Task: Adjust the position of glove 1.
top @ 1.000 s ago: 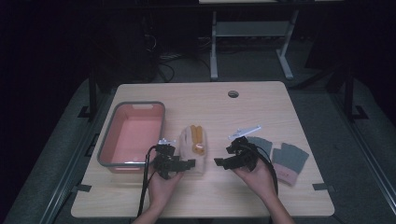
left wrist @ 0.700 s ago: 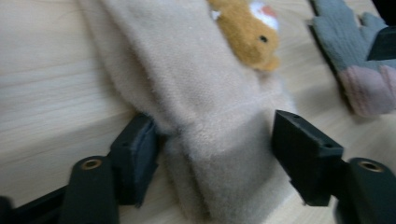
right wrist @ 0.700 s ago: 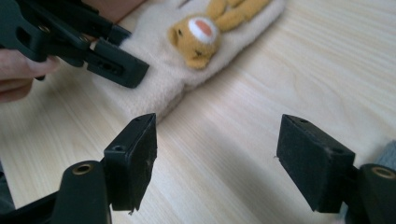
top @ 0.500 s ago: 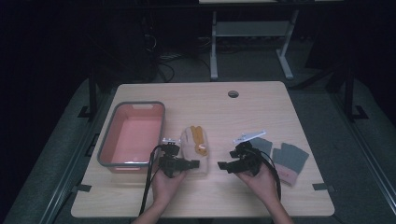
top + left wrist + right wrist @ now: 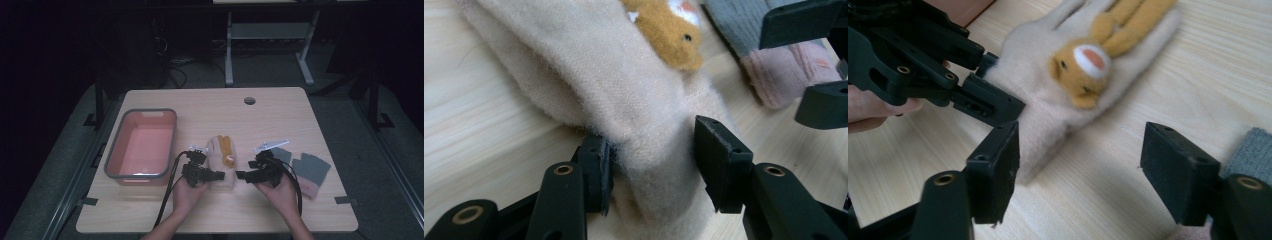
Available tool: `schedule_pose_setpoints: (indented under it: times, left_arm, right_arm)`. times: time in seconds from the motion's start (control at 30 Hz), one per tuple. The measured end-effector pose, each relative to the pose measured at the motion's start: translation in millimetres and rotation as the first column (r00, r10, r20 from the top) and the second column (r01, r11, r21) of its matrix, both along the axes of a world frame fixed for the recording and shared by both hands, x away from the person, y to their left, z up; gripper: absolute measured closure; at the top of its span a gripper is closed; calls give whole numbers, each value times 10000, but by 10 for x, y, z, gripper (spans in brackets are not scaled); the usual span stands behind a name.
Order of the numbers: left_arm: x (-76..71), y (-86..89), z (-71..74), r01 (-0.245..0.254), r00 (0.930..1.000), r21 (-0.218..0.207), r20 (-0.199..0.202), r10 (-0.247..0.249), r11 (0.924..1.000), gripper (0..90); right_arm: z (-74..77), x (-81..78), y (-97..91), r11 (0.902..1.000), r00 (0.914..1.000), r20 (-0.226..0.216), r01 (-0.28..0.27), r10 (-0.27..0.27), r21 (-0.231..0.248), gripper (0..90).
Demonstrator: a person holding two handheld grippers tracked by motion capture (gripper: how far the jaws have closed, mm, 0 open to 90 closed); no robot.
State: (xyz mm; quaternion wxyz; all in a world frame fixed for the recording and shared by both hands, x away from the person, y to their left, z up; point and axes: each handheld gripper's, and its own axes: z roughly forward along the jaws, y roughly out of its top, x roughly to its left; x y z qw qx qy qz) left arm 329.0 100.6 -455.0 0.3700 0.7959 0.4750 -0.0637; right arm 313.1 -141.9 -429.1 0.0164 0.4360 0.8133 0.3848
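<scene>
A cream knit glove [image 5: 222,155] with an orange animal face lies on the wooden table, fingers pointing away from me. My left gripper [image 5: 219,175] [image 5: 654,160] has its jaws on either side of the glove's cuff [image 5: 649,150]; they have just been closing and the pads press into the fuzzy fabric, which bunches between them. My right gripper [image 5: 241,175] [image 5: 1080,165] hovers just right of the cuff, facing the left one. Its jaws have just closed a little but stand wide, touching nothing; the glove's [image 5: 1058,100] cuff end lies ahead of its left pad.
A pink tub with a grey rim [image 5: 112,160] stands at the left. A grey glove with a pink cuff [image 5: 310,170] lies at the right, a white tag [image 5: 272,145] beside it. A cable hole [image 5: 249,100] is near the table's far edge.
My left gripper has slid right and toward me along the glove to its cuff, and its jaws have closed on it. The right gripper has barely moved.
</scene>
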Motion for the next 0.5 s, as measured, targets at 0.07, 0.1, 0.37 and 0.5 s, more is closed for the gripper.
schedule_pose_setpoints:
  times: [0.07, 0.1, 0.37, 0.5]
  left_arm:
    - [9, -47, -11, 108, 9999, -81, -33, -108, 9999, 517]
    - [16, -62, -16, 194, 9998, -112, -34, -194, 9998, 514]
    - [30, -65, -7, 310, 9994, -160, -131, -312, 9994, 379]
    - [14, 9, 12, 219, 9986, -340, -483, -236, 9992, 306]
  right_arm:
    - [-3, 13, -17, 10000, 10000, -47, 56, -57, -73, 349]
    - [-14, 24, -23, 9999, 9999, -33, 125, -125, -60, 352]
    - [-136, 175, 1, 9987, 9953, -929, 320, -281, 408, 367]
    - [-177, 220, 14, 9974, 9886, -1436, 538, -463, 487, 362]
